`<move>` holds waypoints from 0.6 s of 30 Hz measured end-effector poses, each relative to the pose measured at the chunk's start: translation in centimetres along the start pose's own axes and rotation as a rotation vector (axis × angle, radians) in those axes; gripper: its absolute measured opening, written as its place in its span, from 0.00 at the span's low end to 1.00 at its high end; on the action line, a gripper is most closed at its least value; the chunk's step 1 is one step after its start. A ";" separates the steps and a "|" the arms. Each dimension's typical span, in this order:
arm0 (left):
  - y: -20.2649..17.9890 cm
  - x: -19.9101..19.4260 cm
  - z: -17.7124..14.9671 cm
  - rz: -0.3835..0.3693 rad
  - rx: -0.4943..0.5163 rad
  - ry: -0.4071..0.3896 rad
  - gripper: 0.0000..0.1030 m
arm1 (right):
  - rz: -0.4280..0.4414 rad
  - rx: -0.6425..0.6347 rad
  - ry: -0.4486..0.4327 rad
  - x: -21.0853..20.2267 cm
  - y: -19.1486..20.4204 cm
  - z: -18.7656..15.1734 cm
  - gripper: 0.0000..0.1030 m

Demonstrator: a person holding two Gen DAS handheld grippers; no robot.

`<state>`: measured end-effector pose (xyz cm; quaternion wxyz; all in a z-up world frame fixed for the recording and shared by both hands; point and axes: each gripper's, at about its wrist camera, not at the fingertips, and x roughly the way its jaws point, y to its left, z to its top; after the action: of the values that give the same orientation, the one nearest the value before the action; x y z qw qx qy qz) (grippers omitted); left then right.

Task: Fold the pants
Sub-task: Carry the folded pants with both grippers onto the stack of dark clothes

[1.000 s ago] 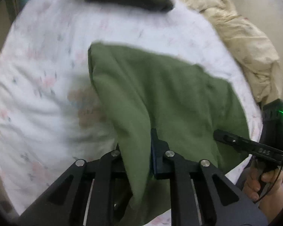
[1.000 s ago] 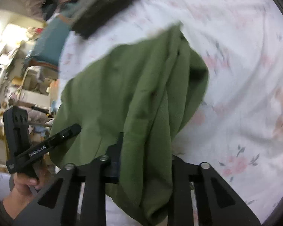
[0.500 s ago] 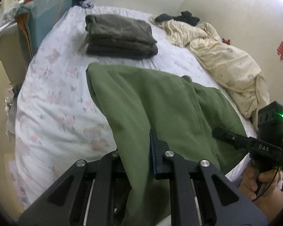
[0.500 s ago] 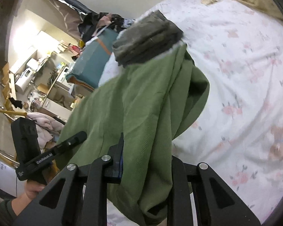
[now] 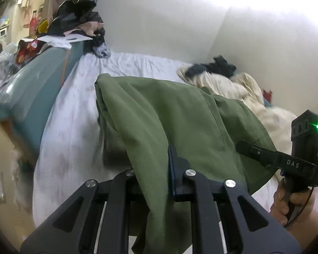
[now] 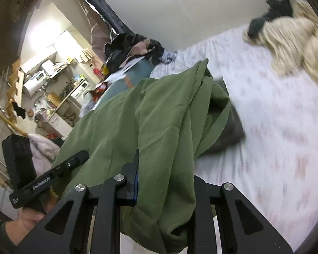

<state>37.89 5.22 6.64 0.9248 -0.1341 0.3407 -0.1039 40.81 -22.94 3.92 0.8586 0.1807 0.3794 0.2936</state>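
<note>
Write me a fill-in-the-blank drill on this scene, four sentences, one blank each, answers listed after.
1. Both grippers are shut on the same ____ pants.
2. The pants hang over a bed whose sheet is white with a faint ____ print.
3. The left gripper and the right gripper each pinch the cloth, so the number of grippers that hold it is ____.
4. The crumpled blanket near the wall is ____ in colour.

Missing words: green; floral; two; cream
</note>
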 end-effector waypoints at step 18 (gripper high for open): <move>8.5 17.9 3.7 0.481 0.142 -0.017 0.72 | -0.664 -0.102 0.085 15.2 -10.6 6.9 0.69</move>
<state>54.49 8.86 -4.15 0.9328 0.0153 0.3468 0.0968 58.07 -21.89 -5.54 0.8986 -0.0082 0.4380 0.0239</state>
